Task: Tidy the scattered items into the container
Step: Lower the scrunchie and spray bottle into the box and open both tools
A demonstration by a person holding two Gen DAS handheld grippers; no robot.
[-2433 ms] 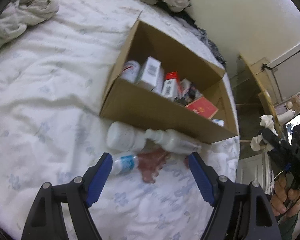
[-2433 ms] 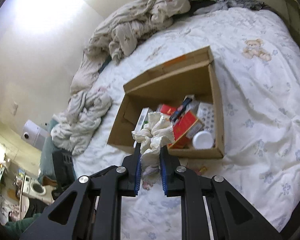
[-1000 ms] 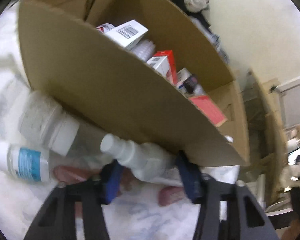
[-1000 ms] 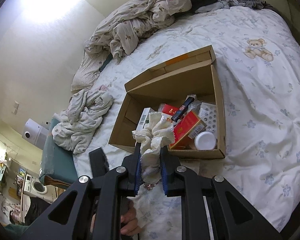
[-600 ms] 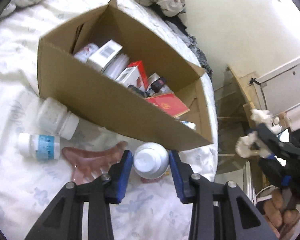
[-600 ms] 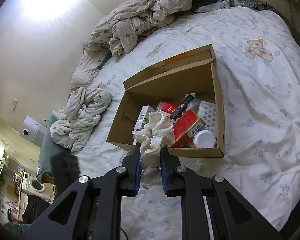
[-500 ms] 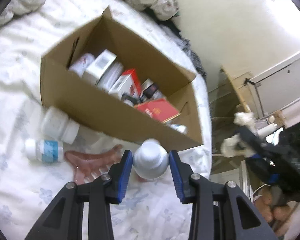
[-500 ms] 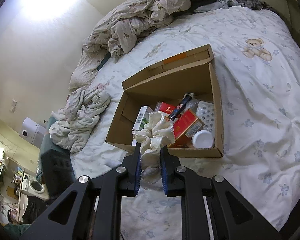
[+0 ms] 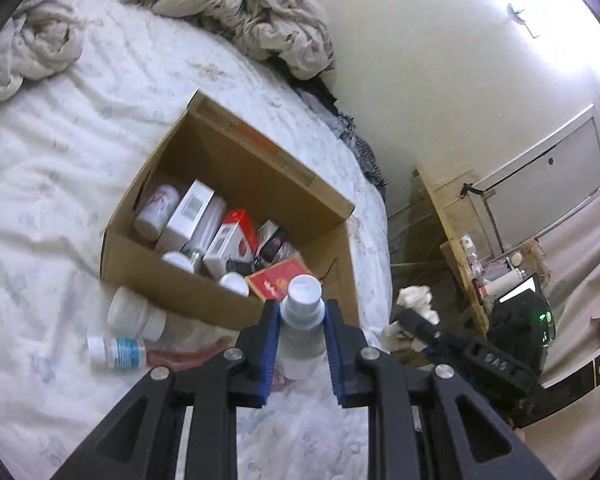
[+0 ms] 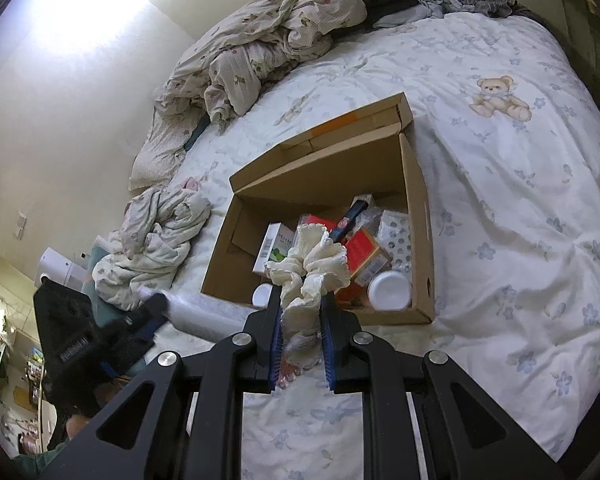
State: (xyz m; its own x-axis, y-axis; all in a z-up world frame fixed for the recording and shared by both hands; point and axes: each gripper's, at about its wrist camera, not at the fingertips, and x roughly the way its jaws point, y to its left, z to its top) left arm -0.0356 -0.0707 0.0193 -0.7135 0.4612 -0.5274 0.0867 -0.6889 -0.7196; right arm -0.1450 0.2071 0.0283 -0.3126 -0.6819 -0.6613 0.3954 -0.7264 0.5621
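An open cardboard box (image 9: pixel 180 284) (image 10: pixel 418 200) sits on the bed, holding several cartons and bottles. My left gripper (image 9: pixel 302 316) is shut on a white bottle (image 9: pixel 302 320) and holds it raised beside the box's near corner. My right gripper (image 10: pixel 300 308) is shut on a cream scrunchie (image 10: pixel 312 268) and holds it above the bed at the box's near wall. A large white bottle (image 9: pixel 134 314), a small blue-labelled bottle (image 9: pixel 116 352) and a reddish comb-like piece (image 9: pixel 188 358) lie on the bed outside the box.
Crumpled blankets (image 10: pixel 260 48) and a bundled cloth (image 10: pixel 152 240) lie on the white bedspread (image 10: pixel 520 240). A wooden shelf (image 9: pixel 452 220) stands past the bed's edge. The left gripper (image 10: pixel 148 312) shows in the right wrist view, the right gripper (image 9: pixel 416 320) in the left.
My left gripper closed on the white bottle beside the box, lifted it off the bed and drew back. My right gripper has stayed shut on the scrunchie, nearly still.
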